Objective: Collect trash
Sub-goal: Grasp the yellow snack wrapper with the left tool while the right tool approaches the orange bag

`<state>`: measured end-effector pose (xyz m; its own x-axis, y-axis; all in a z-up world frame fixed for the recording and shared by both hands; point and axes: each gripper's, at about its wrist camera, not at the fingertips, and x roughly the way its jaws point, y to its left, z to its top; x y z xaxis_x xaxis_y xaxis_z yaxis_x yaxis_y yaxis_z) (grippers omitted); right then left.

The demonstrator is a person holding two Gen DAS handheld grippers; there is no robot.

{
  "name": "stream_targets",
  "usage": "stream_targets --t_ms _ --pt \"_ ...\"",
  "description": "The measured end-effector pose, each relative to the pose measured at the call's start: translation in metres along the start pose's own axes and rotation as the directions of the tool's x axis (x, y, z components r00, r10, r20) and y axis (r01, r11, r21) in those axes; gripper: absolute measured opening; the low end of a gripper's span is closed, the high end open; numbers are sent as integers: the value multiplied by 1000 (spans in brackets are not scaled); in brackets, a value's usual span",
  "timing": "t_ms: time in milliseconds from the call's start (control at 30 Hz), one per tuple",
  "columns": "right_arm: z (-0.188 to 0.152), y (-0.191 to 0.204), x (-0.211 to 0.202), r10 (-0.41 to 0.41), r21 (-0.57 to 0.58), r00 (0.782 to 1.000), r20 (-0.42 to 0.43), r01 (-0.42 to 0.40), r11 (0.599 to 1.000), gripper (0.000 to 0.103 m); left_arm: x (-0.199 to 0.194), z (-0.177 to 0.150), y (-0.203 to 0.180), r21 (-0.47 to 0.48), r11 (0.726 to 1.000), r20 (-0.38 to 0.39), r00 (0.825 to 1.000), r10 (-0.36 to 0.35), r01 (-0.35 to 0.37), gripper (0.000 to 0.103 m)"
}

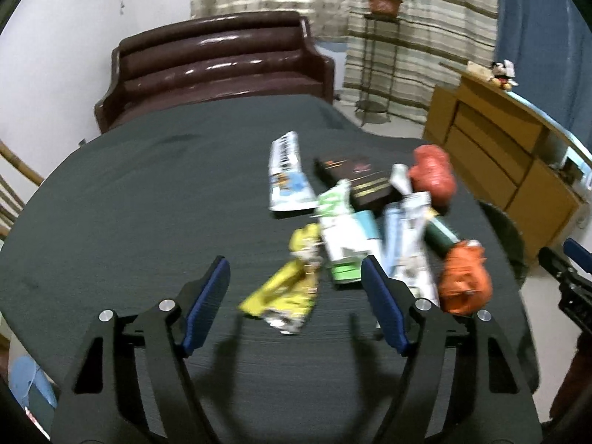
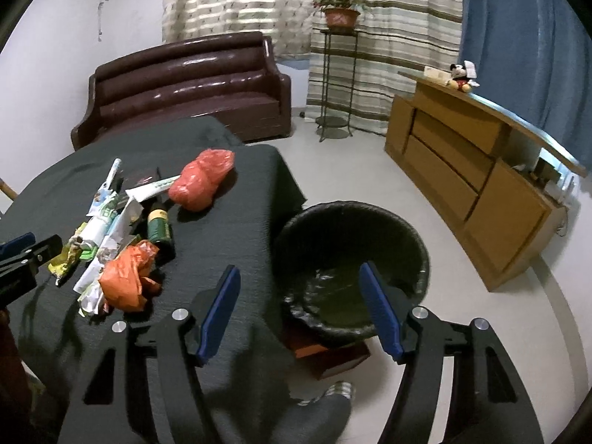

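The left gripper [image 1: 294, 296] hangs spread wide and empty over the dark-clothed table [image 1: 129, 203], its blue pads flanking a yellow wrapper [image 1: 285, 296] at the near end of the trash pile. Just beyond lie a green-and-white carton [image 1: 342, 240], an orange plastic bag [image 1: 464, 281], a green bottle [image 2: 160, 227], a black box [image 1: 355, 181] and a red bag [image 2: 203, 179], overlapping each other.

The right gripper [image 2: 299, 307], likewise spread and holding nothing, hovers over the table's edge and a black-lined trash bin [image 2: 351, 236] on the floor beside it.

Farther off stand a brown leather sofa [image 2: 185, 88], a wooden cabinet [image 2: 466, 170] and striped curtains [image 2: 388, 37]. The left view is motion-blurred, so the wrappers' print is unreadable.
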<state>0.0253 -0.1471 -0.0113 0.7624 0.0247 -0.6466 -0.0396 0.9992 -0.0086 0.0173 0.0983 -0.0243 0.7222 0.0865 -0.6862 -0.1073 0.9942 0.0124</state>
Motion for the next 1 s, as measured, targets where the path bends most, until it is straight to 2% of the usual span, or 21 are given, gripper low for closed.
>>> stream_targets --t_ms 267,500,567,633,700,867,1000 --pt "5 12 10 24 -3 1000 -7 -24 1000 65 20 4 13 12 1000 -46 999 -5 6 69" --pt "9 20 16 42 -6 999 -18 -42 999 65 41 3 9 53 997 -141 989 -46 54 56" --pt "10 22 17 47 -7 999 -21 -48 999 65 42 3 10 52 996 -142 988 -64 72 51" --pt "11 24 17 52 -10 998 -20 -52 999 65 42 3 11 62 994 -139 987 -76 85 40" --pt "13 28 16 59 -14 998 -19 -59 998 65 43 4 11 65 994 -133 988 -80 90 33" --pt "15 39 9 84 -35 996 -11 -84 996 65 42 7 12 60 994 -126 988 -85 93 30" --pt "15 50 3 117 -56 993 -9 -117 992 65 37 3 20 50 997 -110 992 -61 67 30"
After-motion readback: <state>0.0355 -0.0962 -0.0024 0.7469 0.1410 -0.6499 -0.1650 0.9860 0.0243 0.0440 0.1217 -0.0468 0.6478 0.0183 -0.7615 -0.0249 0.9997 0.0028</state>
